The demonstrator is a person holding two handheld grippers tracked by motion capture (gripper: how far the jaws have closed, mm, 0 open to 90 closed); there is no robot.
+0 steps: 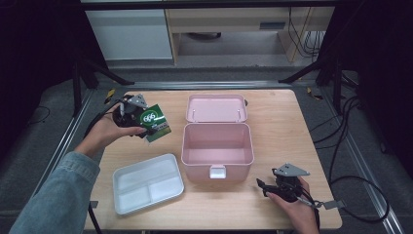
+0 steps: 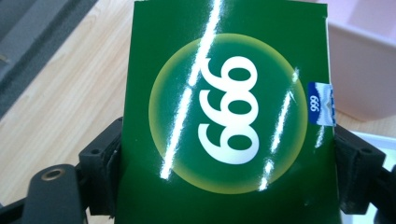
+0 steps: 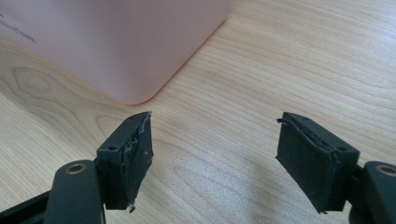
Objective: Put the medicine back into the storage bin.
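Green packet (image 1: 155,122) clamped in the left gripper (image 1: 127,111) above the bench's (image 1: 272,122) left edge.

From above, the packet hung clear of the wood, left of the open pink box (image 1: 217,146) and beyond the white tray (image 1: 147,183); the left gripper view alone showed both fingers (image 2: 100,163) pressing its sides and its white "999". The right gripper (image 3: 212,158), fingers apart and empty, rested near the box's corner by the front-right edge.
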